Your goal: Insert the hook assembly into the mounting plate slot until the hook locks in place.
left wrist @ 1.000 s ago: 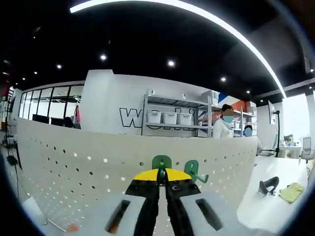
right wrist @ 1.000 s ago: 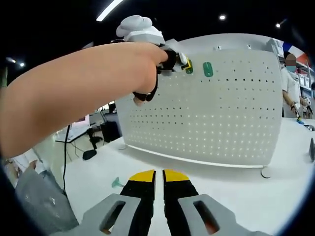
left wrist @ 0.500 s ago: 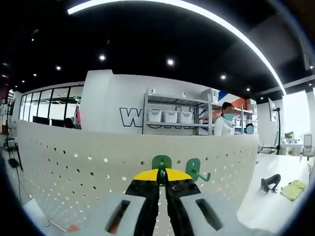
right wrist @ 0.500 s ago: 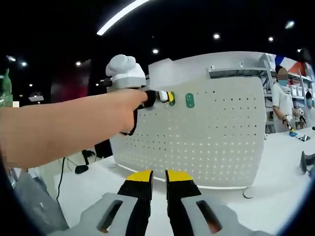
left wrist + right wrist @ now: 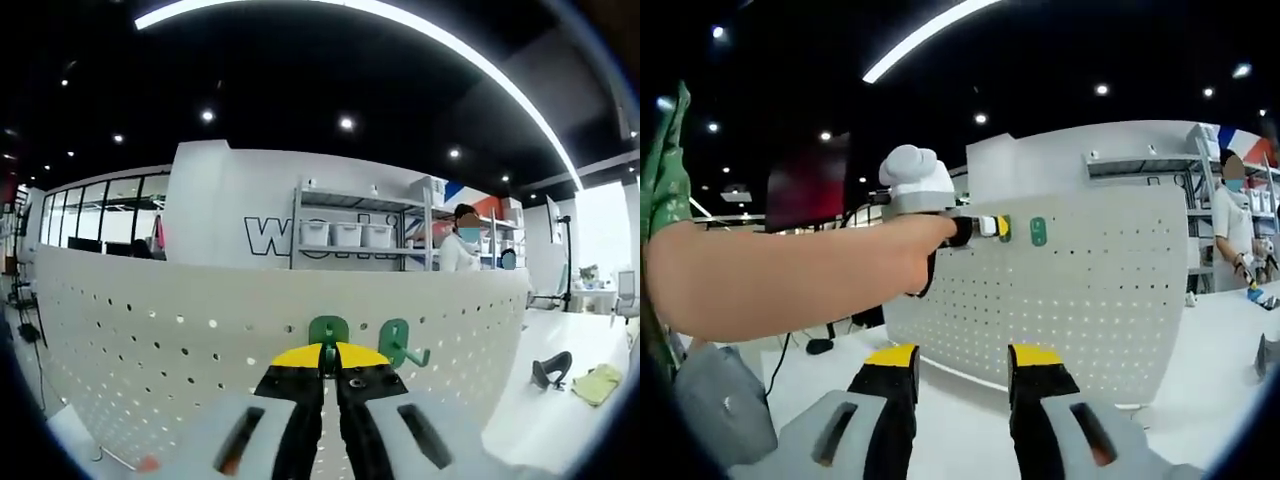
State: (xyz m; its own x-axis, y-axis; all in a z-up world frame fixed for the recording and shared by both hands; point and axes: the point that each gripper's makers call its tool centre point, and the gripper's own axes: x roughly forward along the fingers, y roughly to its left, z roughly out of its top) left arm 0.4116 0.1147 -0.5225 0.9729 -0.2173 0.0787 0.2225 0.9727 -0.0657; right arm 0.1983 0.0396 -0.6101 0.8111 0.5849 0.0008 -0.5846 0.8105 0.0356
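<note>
- Left gripper view: the left gripper (image 5: 330, 352) is clenched, yellow-tipped jaws together on the green plastic hook assembly (image 5: 328, 332), pressing it flat to the white perforated mounting board (image 5: 150, 350) near its top edge.
- A second green plastic hook (image 5: 399, 343) already hangs just right of it, prong pointing out. That one looks seated.
- The held hook sits against the board, but whether it has clicked home I cannot tell; the jaws cover its lower part. I'd call this the last push, with release left to do.
- Room: the board's top edge runs just above the hook, so little margin upward. To the far right the white tabletop (image 5: 560, 410) carries a dark curved object (image 5: 550, 370) and a yellow-green cloth (image 5: 597, 383), well apart from the work.
- Right gripper view: the right gripper (image 5: 962, 360) is released, jaws standing apart with nothing between them, hovering low over the table in front of the board.
- The person's forearm (image 5: 780, 285) reaches in from the left, carrying the left gripper up to the board's top row, right beside the seated hook.
- Plenty of open board below and to the right; the right gripper is clear of the arm's path.
</note>
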